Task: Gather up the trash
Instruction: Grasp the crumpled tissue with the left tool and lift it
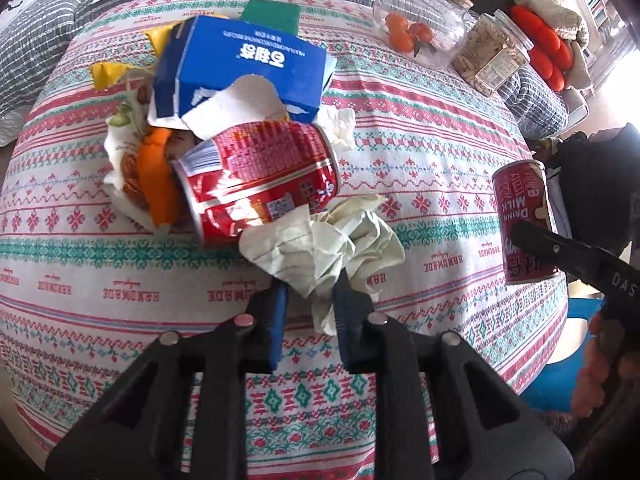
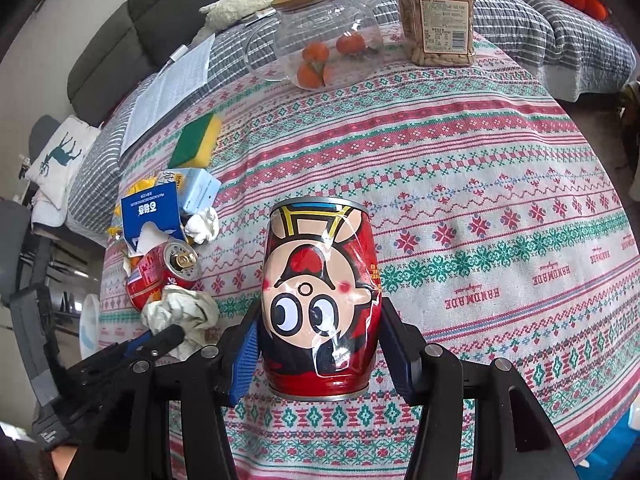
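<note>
We see the left gripper (image 1: pixel 310 304) tilted steeply down toward the patterned tablecloth (image 1: pixel 420 152), its blue pads clenched on the near tail of a crumpled tissue (image 1: pixel 324 244). The tissue bunches out just beyond the fingertips and has no clear long axis; its far edge touches a crushed red can (image 1: pixel 260 184). That can lies on its side just past the tissue, long axis running roughly crosswise to the left fingers, its top end toward their right. Beyond it a torn blue box (image 1: pixel 240 68) leans on a heap of wrappers, with a second white tissue wad (image 1: pixel 340 128) beside it.

In the right wrist view we find the right gripper (image 2: pixel 320 356) also angled steeply down, its two blue pads pressed against the sides of a red milk can (image 2: pixel 320 300) with a cartoon face. The can stands on end on the cloth, upside down, its long axis upright and lying along the fingers in this view. The person's hand (image 1: pixel 592 372) grips the right gripper's handle at the table edge.

Far beyond the right fingers stand a glass jar of oranges (image 2: pixel 320 40) and a jar of seeds (image 2: pixel 436 20); a green and yellow sponge (image 2: pixel 198 140) lies off to their left.
</note>
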`<state>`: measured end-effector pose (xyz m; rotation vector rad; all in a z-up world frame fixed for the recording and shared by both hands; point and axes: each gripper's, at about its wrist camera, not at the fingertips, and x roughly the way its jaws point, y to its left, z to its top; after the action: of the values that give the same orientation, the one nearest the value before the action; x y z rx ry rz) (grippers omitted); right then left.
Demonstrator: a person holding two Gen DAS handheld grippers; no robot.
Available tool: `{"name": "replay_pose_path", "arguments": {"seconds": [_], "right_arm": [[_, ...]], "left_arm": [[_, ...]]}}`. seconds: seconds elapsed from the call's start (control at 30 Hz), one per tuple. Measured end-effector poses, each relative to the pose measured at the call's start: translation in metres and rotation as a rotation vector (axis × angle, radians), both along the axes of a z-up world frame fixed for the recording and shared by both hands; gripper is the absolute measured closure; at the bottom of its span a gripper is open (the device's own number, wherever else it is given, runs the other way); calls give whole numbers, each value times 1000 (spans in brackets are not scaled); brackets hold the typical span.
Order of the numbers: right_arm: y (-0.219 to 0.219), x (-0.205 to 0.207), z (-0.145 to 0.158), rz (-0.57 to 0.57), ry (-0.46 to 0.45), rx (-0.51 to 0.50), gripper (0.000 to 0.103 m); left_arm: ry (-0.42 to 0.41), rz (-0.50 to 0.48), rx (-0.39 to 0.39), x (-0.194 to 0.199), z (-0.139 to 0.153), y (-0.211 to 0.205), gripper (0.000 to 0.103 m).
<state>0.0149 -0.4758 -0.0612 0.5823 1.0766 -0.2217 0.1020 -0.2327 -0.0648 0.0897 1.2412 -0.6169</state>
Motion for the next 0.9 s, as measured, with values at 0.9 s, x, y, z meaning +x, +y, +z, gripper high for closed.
{"name": "replay_pose_path", "arguments": {"seconds": [0.9], "right_arm": [[135, 61, 32, 235, -83, -19, 47]], "left_arm": [[-139, 299, -66, 36, 56, 190, 84]]}}
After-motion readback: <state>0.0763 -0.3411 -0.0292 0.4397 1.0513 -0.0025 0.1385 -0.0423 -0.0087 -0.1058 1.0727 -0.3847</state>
